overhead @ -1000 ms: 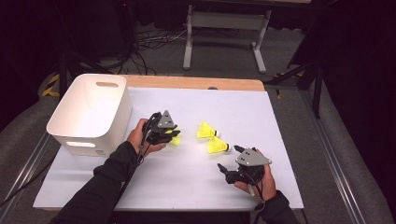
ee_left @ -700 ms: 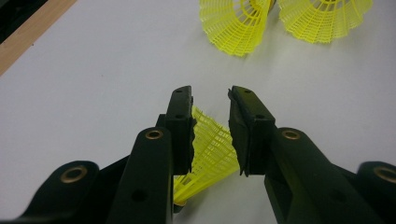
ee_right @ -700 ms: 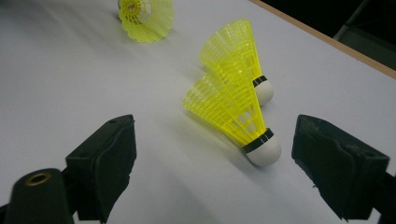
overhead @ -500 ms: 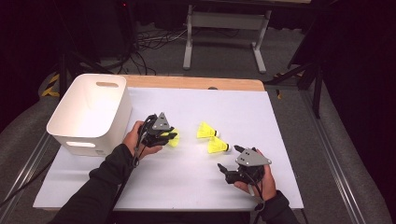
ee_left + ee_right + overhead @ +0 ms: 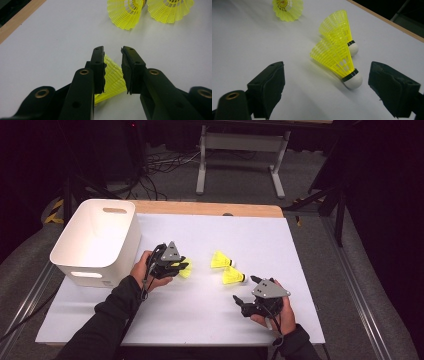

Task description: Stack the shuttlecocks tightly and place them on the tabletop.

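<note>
The white table (image 5: 210,315) is brightly lit from above; the surroundings are dark. The shuttlecocks (image 5: 337,60) cast soft shadows. The high view is slightly grainy.

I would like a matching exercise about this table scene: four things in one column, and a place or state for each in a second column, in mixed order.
Things:
1. left gripper
2. right gripper
3. white plastic bin
4. two yellow plastic shuttlecocks with white cork tips

Places or states:
A. jaws wide open, nothing between them
B. lying side by side on the white sheet
C. at the table's left edge
D. jaws closed on a yellow shuttlecock skirt

Pairs: 1-D, 2-A, 3-C, 4-B
</note>
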### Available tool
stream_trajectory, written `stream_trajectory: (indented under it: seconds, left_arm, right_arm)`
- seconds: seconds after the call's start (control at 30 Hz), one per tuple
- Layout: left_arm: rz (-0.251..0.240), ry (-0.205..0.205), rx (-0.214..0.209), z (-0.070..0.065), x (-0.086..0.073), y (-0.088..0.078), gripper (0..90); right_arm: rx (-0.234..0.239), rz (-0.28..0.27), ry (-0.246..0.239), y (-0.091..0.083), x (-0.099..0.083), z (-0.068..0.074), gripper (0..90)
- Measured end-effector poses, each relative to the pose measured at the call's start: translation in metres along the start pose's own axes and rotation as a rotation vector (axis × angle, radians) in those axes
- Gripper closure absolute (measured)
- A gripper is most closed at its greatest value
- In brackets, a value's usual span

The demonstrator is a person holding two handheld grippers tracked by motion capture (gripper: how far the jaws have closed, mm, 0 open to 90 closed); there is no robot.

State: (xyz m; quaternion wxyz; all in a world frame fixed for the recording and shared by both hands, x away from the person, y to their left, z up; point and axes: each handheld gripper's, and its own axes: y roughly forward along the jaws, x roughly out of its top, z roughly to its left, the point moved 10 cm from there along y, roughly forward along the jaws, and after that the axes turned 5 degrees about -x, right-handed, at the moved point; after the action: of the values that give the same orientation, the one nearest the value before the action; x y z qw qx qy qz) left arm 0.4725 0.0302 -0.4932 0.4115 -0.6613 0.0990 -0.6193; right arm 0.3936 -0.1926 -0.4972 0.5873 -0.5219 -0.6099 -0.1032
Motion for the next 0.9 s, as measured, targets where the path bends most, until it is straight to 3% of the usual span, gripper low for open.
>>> stream_trajectory:
  seconds: [0.3,0.53,0.8,0.9]
  left_arm:
    - [-0.033,-0.001,0.006,0.001,0.003,-0.007,69.5]
    - [-0.125,0.011,0.035,0.002,0.009,-0.024,64.7]
    - [-0.187,0.028,0.073,0.002,0.011,-0.04,58.5]
    - [-0.216,0.021,0.063,-0.001,0.011,-0.043,52.7]
  right_arm:
    - [-0.005,-0.003,-0.002,-0.001,0.001,-0.001,14.8]
    - [-0.012,-0.007,0.001,-0.002,0.002,-0.002,14.8]
    - [-0.019,-0.015,0.002,-0.002,0.004,-0.002,15.0]
    - [-0.021,-0.017,0.0,-0.002,0.004,-0.002,15.0]
